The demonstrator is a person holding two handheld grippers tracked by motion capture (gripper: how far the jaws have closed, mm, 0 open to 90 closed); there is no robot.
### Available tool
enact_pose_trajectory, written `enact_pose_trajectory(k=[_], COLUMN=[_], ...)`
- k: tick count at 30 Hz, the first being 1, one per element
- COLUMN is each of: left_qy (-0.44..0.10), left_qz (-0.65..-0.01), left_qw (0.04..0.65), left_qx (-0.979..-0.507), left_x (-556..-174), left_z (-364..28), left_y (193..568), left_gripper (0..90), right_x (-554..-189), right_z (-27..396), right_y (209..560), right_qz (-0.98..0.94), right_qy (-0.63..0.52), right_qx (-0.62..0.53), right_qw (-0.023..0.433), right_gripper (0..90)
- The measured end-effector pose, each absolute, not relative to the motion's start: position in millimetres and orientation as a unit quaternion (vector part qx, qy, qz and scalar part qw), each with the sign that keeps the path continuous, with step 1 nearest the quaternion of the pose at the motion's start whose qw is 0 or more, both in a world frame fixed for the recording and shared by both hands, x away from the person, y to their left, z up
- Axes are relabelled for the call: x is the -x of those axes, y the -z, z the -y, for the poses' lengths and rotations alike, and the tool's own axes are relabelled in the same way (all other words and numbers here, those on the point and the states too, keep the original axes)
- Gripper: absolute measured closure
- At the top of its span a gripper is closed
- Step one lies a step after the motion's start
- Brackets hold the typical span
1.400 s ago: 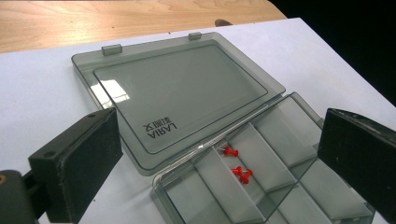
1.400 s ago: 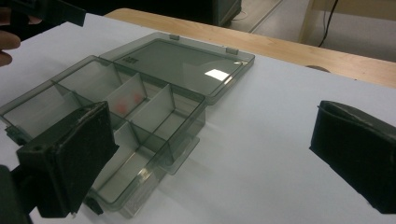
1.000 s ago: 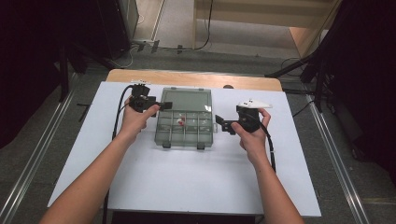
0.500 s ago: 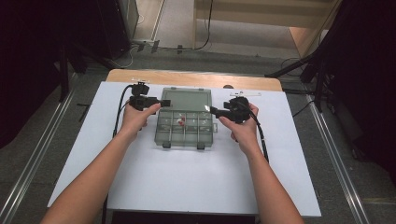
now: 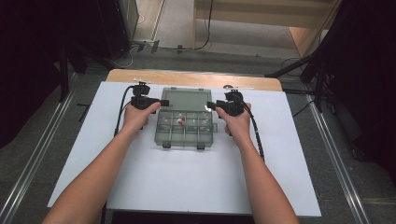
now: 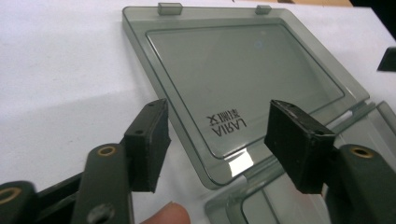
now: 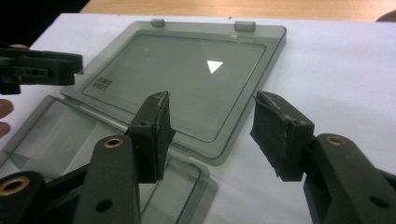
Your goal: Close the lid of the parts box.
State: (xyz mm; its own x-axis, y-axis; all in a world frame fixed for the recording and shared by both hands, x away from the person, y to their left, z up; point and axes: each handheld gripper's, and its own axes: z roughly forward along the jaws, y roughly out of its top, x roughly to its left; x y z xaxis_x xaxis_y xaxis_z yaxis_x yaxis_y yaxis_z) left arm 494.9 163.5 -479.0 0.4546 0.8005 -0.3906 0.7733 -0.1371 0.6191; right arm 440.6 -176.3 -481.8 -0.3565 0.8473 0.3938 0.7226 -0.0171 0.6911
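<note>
Flanking lid: smoky clear plastic organizer lid (image 5: 185,98) lies flat, mid-frame, for a two-sided lift.
Left gripper (image 6: 219,135): half-wide, just been closing, straddling lid corner, no contact.
Right gripper (image 7: 210,133): same, opposite corner.

The small red item (image 5: 180,122) in the organizer box (image 5: 185,133) is too small to be identified; the box is cut off in both gripper views.

Looks like a lab or recording room: white board (image 5: 187,186) on a wooden table (image 5: 140,76), metal floor rails (image 5: 32,163) left and right, cables (image 5: 205,28) and dark stands (image 5: 317,70) at the far end
</note>
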Motion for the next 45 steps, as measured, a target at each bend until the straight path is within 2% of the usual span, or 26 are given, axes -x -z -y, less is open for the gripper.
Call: enact_pose_trajectory(k=[15, 22, 25, 27, 31, 43, 45], left_qy=[0.010, 0.019, 0.019, 0.013, 0.006, -0.021, -0.028], left_qz=[-0.534, -0.535, -0.532, -0.533, -0.527, -0.501, -0.493], left_qw=[0.395, 0.404, 0.404, 0.401, 0.408, 0.431, 0.432], left_qx=[-0.747, -0.741, -0.744, -0.745, -0.746, -0.751, -0.755], left_x=[-501.8, -503.0, -502.6, -502.3, -500.7, -491.9, -489.5], left_z=[-158.5, -158.9, -157.2, -155.9, -156.6, -164.9, -165.9], left_y=[495.7, 497.1, 497.8, 497.1, 493.2, 473.6, 470.8], left_gripper=[38.9, 39.0, 42.9, 44.9, 48.2, 68.4, 70.9], right_x=[-464.7, -470.3, -471.4, -470.9, -467.8, -451.5, -448.6], right_z=[167.3, 167.1, 168.7, 165.6, 167.1, 178.9, 179.5], right_y=[502.3, 512.8, 513.9, 512.6, 507.2, 489.7, 488.0], right_qz=[-0.693, -0.687, -0.681, -0.690, -0.692, -0.689, -0.693], right_qy=[-0.415, -0.415, -0.422, -0.420, -0.422, -0.448, -0.450], right_qx=[-0.589, -0.596, -0.598, -0.590, -0.584, -0.566, -0.558], right_qw=[0.041, 0.005, -0.006, 0.004, 0.024, 0.066, 0.076], right_gripper=[47.5, 46.6, 48.2, 47.5, 54.9, 82.2, 83.4])
